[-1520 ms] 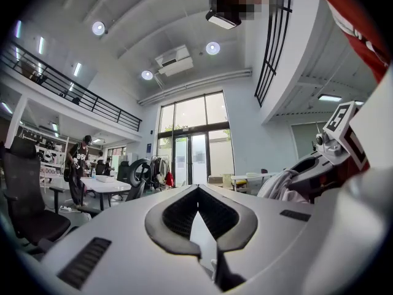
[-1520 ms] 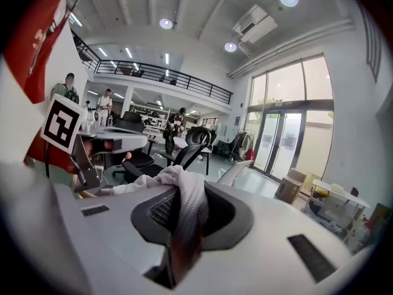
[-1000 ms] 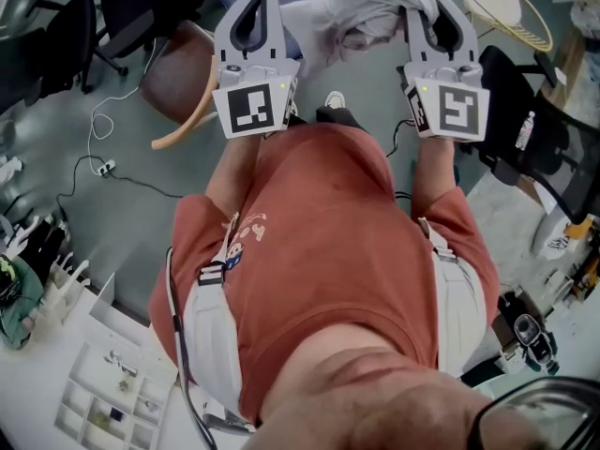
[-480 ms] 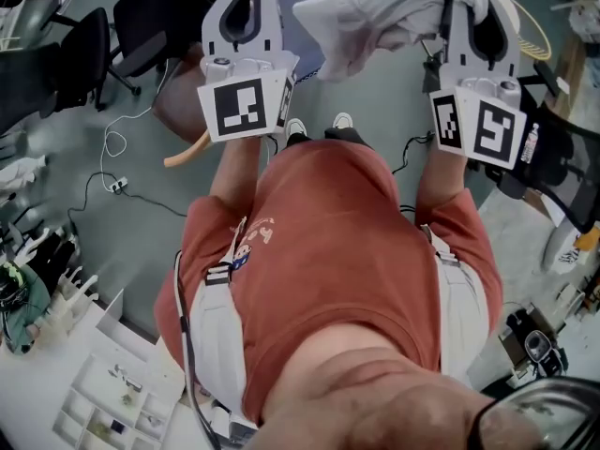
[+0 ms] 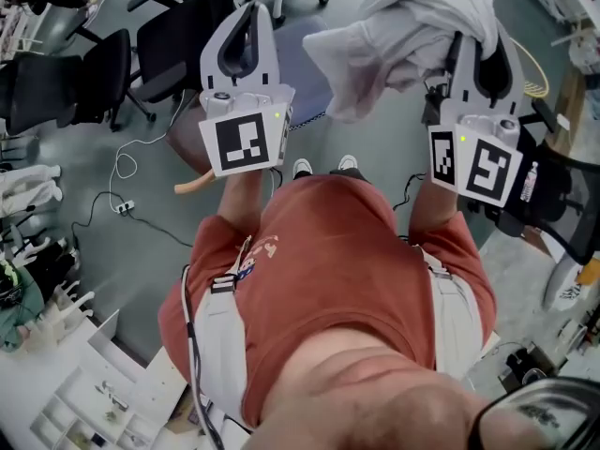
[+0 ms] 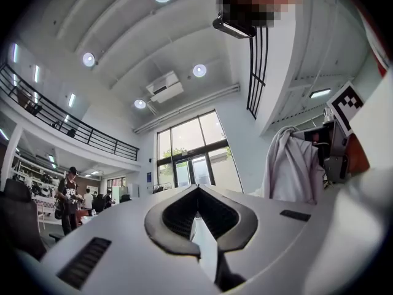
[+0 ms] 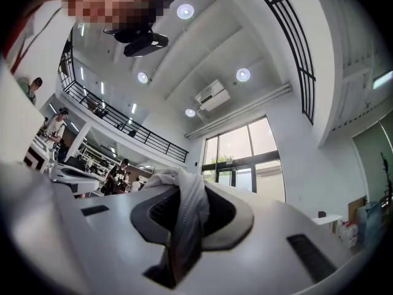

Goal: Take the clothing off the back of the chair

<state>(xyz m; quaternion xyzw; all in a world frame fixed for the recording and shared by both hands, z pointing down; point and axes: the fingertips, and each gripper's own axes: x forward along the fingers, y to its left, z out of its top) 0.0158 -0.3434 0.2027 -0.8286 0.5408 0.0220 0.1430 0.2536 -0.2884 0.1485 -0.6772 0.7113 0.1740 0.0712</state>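
Observation:
A white garment [image 5: 403, 36] hangs bunched from my right gripper [image 5: 476, 50], whose jaws are shut on a fold of it. In the right gripper view the cloth [image 7: 187, 220] runs down between the jaws of the right gripper [image 7: 184, 192]. My left gripper [image 5: 248, 12] is raised beside it, shut, with nothing seen in it and apart from the cloth. In the left gripper view the left gripper [image 6: 196, 192] has its tips meeting, and the garment [image 6: 295, 165] hangs at the right. The brown chair with a curved wooden arm [image 5: 195, 184] stands on the floor below and behind the left gripper.
Black office chairs [image 5: 103, 73] stand at the upper left and another [image 5: 562, 195] at the right. A cable with a power strip [image 5: 122, 204] lies on the grey floor. A white shelf unit [image 5: 75, 382] is at the lower left. People [image 6: 66, 195] stand far off.
Both grippers have risen, and the right one has carried the white garment up with it, away from the chair. The chair now sits lower in the head view.

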